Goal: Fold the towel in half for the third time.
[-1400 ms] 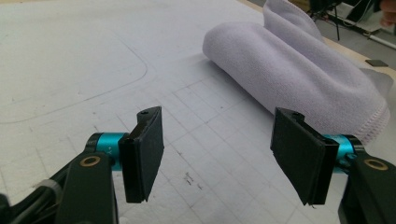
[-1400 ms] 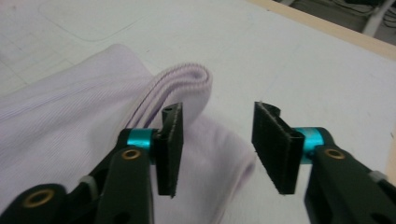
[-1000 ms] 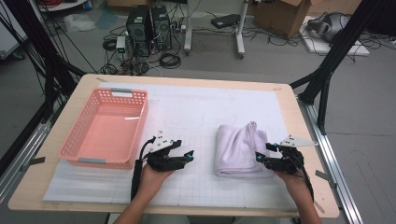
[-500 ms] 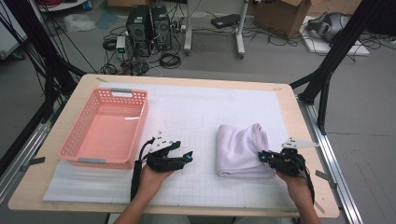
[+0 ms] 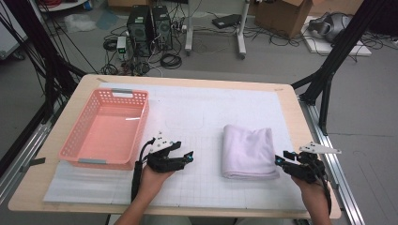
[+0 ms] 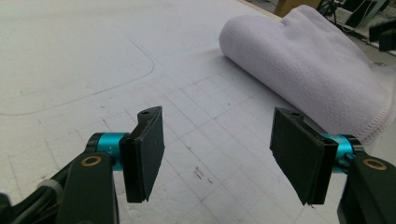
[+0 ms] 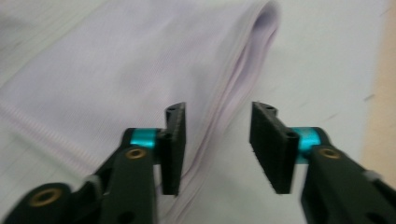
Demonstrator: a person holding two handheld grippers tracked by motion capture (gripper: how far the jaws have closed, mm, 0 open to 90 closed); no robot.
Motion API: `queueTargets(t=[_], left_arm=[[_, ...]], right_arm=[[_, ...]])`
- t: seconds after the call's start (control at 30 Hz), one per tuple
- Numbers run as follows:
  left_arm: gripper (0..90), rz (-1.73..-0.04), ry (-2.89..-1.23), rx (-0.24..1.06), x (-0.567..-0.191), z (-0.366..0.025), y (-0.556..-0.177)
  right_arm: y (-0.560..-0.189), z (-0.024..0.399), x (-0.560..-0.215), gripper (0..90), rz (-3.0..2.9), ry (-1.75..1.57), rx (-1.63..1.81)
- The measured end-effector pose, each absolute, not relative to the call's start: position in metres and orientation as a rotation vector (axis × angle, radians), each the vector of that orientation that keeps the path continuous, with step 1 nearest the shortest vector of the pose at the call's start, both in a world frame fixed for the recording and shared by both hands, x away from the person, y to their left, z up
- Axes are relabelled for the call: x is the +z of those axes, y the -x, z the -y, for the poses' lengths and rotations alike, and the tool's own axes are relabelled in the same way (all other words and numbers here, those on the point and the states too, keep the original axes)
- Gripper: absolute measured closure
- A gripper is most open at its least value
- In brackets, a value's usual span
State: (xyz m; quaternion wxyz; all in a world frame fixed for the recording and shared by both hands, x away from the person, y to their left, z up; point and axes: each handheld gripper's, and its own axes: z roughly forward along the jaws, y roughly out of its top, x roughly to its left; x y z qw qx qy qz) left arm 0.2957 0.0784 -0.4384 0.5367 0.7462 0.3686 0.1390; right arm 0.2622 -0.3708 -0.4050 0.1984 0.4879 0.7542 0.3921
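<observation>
Towel (image 5: 248, 151) is folded and released: our right gripper (image 7: 217, 147) has just been opening, jaws apart at its right edge with nothing pinched. Left gripper (image 6: 219, 154) idles with jaws wide and empty, near the pink basket (image 5: 75, 150). We likely still need to bin it. Lavender, neat, layered edges, mid-mat.
</observation>
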Motion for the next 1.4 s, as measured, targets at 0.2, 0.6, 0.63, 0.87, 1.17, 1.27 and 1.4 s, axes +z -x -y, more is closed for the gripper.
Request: queueTargets(t=[0.2,0.6,0.63,0.87,1.17,1.27,1.4], left_arm=[[35.5,-0.882,-1.771,0.333,-0.439,-0.079,-0.296],[35.5,-0.881,-1.766,0.336,-0.438,-0.082,-0.296],[35.5,-0.880,-1.766,0.334,-0.438,-0.082,-0.296],[35.5,-0.882,-1.766,0.330,-0.438,-0.082,-0.296],[35.5,-0.882,-1.768,0.324,-0.438,-0.082,-0.295],[35.5,-0.884,-1.770,0.323,-0.438,-0.082,-0.296],[35.5,-0.883,-1.773,0.322,-0.439,-0.082,-0.296]], right_arm=[[-0.273,0.348,-0.399,73.2,-2.159,-1.201,1.135],[-0.277,0.345,-0.428,74.2,-2.237,-1.271,0.975],[-0.276,0.346,-0.425,72.2,-2.240,-1.258,0.978],[-0.303,0.325,-0.402,65.3,-2.199,-1.157,1.072],[-0.359,0.280,-0.405,64.6,-2.299,-1.129,1.015],[-0.373,0.264,-0.412,64.6,-2.354,-1.122,0.956],[-0.381,0.245,-0.420,63.1,-2.405,-1.083,0.967]])
